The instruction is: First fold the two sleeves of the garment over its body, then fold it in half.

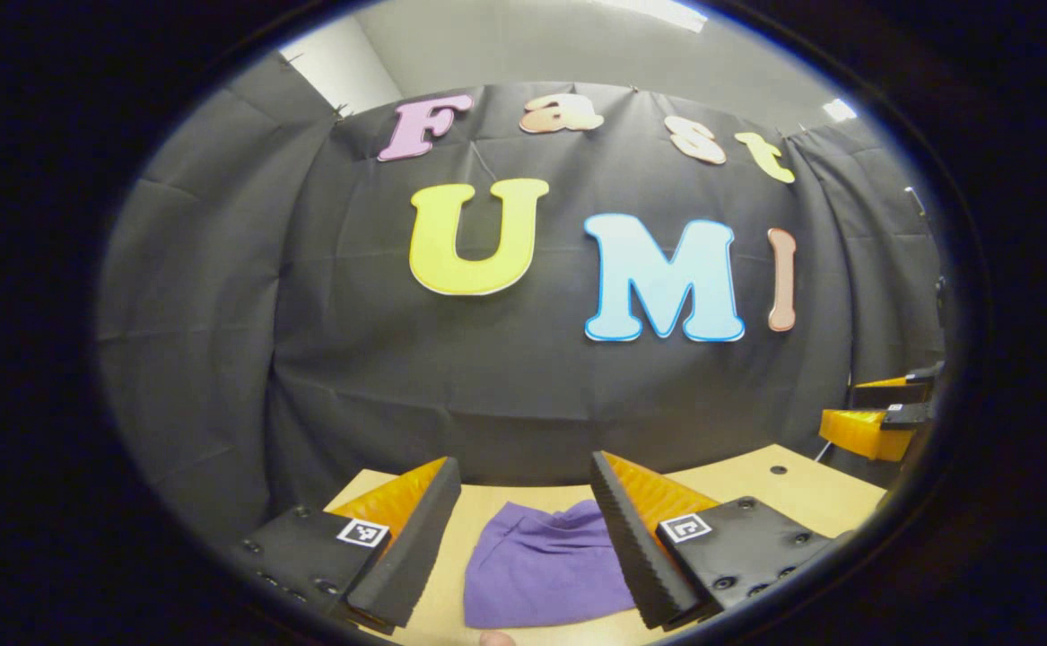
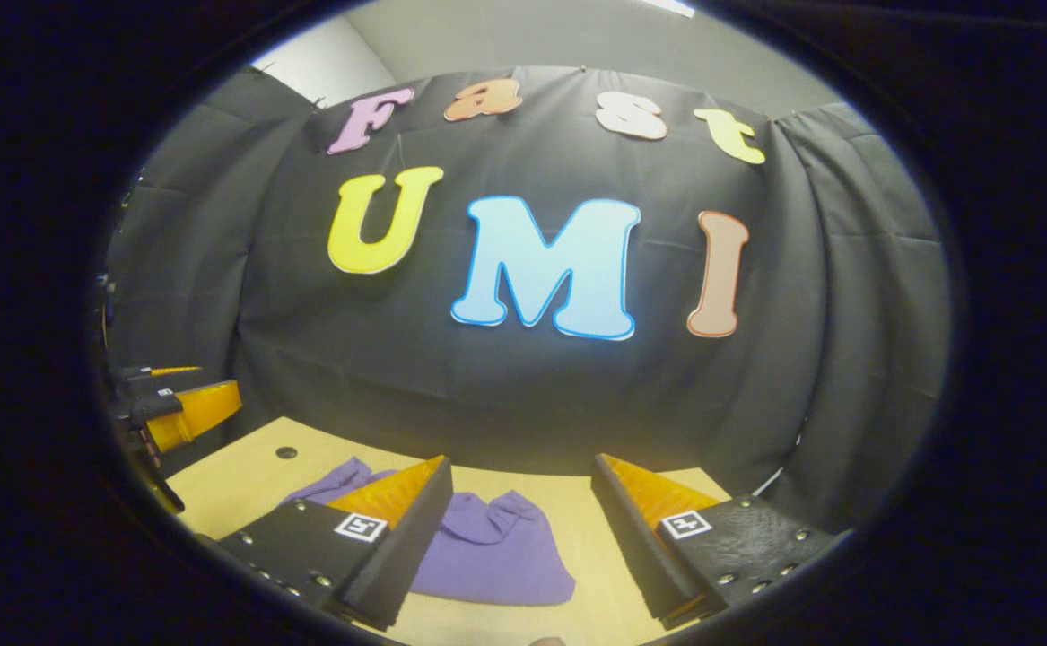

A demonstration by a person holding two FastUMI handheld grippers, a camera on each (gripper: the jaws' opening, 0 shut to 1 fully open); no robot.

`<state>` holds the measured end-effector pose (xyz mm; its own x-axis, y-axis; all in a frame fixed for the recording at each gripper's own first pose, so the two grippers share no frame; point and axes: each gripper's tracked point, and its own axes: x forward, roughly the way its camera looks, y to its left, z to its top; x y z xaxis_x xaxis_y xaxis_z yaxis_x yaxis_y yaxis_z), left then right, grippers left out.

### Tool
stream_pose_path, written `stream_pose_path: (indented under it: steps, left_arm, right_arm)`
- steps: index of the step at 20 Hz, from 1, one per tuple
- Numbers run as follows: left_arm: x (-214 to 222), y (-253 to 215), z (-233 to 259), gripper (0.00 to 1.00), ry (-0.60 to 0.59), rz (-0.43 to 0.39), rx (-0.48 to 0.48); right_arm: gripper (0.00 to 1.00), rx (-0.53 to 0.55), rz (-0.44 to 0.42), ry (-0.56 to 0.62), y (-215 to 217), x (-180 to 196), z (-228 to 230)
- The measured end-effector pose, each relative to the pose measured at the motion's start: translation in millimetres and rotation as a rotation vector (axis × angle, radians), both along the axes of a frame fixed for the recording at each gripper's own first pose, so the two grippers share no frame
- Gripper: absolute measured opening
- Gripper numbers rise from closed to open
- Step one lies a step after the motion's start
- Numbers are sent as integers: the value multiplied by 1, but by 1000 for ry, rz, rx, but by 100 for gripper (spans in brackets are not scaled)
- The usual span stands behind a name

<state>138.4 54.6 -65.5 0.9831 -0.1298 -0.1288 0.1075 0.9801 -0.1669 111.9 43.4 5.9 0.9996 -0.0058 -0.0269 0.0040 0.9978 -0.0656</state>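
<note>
A purple garment (image 1: 536,565) lies bunched on the light wooden table (image 1: 792,489), seen in the left gripper view between and below my fingers. My left gripper (image 1: 523,502) is open and held above the table with nothing between its fingers. In the right gripper view the same purple garment (image 2: 492,547) lies toward the left, partly hidden by my left finger. My right gripper (image 2: 521,498) is open too, hovering over the table (image 2: 236,475). Each gripper appears at the edge of the other's view: the right gripper (image 1: 882,417) and the left gripper (image 2: 173,404).
The booth's black cloth wall stands close behind the table's far edge. Small round holes mark the tabletop, one hole (image 1: 777,469) in the left gripper view and one hole (image 2: 286,452) in the right. Bare wood lies to the right of the garment.
</note>
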Motion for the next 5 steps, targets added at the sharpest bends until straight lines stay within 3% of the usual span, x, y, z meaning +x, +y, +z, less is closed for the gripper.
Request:
stream_pose_path:
  steps: [5]
  left_arm:
    - [-46,-3,24,94,-38,-13,3]
  right_arm:
    - [95,4,0,-36,5,-44,13]
